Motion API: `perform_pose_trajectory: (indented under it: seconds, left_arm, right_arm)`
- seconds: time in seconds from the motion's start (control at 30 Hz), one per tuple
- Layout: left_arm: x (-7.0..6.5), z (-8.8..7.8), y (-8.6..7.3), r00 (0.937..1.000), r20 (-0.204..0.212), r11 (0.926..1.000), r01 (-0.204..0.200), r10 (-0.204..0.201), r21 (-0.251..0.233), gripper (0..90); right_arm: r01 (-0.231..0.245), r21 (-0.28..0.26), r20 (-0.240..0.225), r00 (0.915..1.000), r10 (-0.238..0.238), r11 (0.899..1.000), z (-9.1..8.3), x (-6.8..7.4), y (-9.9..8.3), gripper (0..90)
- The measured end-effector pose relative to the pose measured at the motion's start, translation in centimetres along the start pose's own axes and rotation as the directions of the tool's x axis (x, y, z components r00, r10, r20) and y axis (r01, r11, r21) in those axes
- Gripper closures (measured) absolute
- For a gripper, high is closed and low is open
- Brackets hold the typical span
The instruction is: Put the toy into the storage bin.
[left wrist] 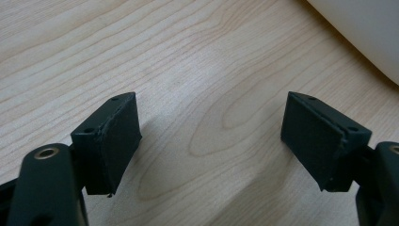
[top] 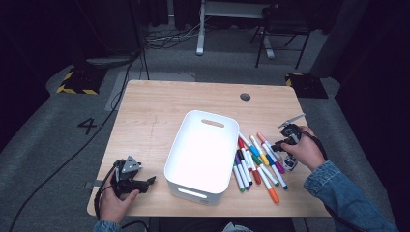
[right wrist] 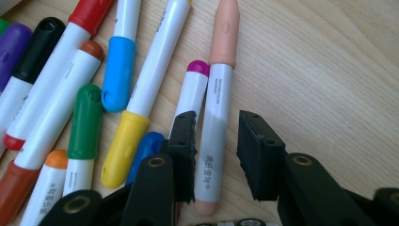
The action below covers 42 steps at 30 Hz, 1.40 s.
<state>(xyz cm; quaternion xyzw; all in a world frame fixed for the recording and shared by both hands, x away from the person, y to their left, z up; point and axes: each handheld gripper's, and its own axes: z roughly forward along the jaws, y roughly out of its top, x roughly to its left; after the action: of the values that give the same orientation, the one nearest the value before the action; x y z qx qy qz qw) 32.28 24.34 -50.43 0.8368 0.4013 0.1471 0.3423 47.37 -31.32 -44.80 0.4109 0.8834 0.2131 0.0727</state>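
Several coloured markers [top: 256, 162] lie in a loose row on the wooden table [top: 159, 111], just right of a white plastic bin [top: 193, 186]. The rightmost one has a peach cap [right wrist: 225, 28] and a white barrel [right wrist: 217, 94]. My right gripper [right wrist: 216, 141] straddles that barrel near its tail end. The left pad lies against the barrel and a thin gap shows at the right pad, so the jaws are open around it. My left gripper [top: 150, 181] rests low at the table's front left, open [left wrist: 211, 136] over bare wood, with the bin's curved wall [left wrist: 367, 37] just beyond it.
The bin has a handle slot [top: 212, 123] at its far end and looks empty inside. A round cable hole [top: 245, 96] sits near the table's far edge. Bare wood lies left of the bin and behind it. Cables and chair legs stand on the floor beyond the table.
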Motion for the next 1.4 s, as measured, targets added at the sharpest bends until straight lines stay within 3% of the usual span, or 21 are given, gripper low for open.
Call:
perform_pose_trajectory:
  seconds: [0.1, 0.13, 0.2, 0.57, 0.67, 0.83, 1.1, 1.4]
  left_arm:
    - [0.0, 0.0, 0.0, 1.0, -0.005, 1.0, -0.002, 0.002, 0.0, 20.4]
    - [0.0, 0.0, 0.0, 1.0, -0.001, 1.0, -0.001, 0.001, 0.0, 20.4]
    - [0.0, 0.0, 0.0, 1.0, -0.004, 1.0, -0.002, 0.002, 0.0, 20.4]
    - [0.0, 0.0, 0.0, 1.0, -0.004, 1.0, 0.003, -0.003, -0.001, 20.5]
    - [-0.1, 0.1, 0.0, 1.0, -0.003, 1.0, 0.006, -0.006, -0.002, 20.5]
    - [0.0, 0.0, 0.0, 1.0, -0.005, 1.0, 0.002, -0.002, -0.001, 20.5]
    - [0.0, 0.0, 0.0, 1.0, -0.007, 1.0, 0.002, -0.002, -0.001, 20.5]
    - [0.0, 0.0, 0.0, 1.0, -0.009, 1.0, -0.001, 0.001, -0.001, 20.5]
  right_arm:
    - [-0.001, 0.008, 0.001, 1.0, 0.001, 1.0, 0.2, 0.1, 0.3, 67.8]
    - [0.005, 0.022, 0.024, 0.9997, -0.005, 1.0, 0.4, 0.1, 0.5, 68.6]
    - [0.003, 0.026, 0.018, 0.9998, -0.003, 1.0, 0.5, 0.1, 0.6, 69.1]
    - [-0.008, 0.088, 0.086, 0.9963, 0.001, 0.996, 2.0, -0.4, 1.5, 72.8]
    - [-0.018, 0.101, 0.081, 0.9967, 0.01, 0.995, 2.4, -0.5, 1.7, 74.9]
    - [-0.036, 0.104, 0.087, 0.9959, 0.027, 0.994, 2.6, -0.7, 2.0, 76.3]
    - [-0.063, 0.086, 0.058, 0.9966, 0.058, 0.994, 2.5, -1.0, 1.9, 76.7]
    - [-0.058, 0.027, 0.038, 0.9976, 0.057, 0.998, 0.3, -0.9, 2.2, 76.7]
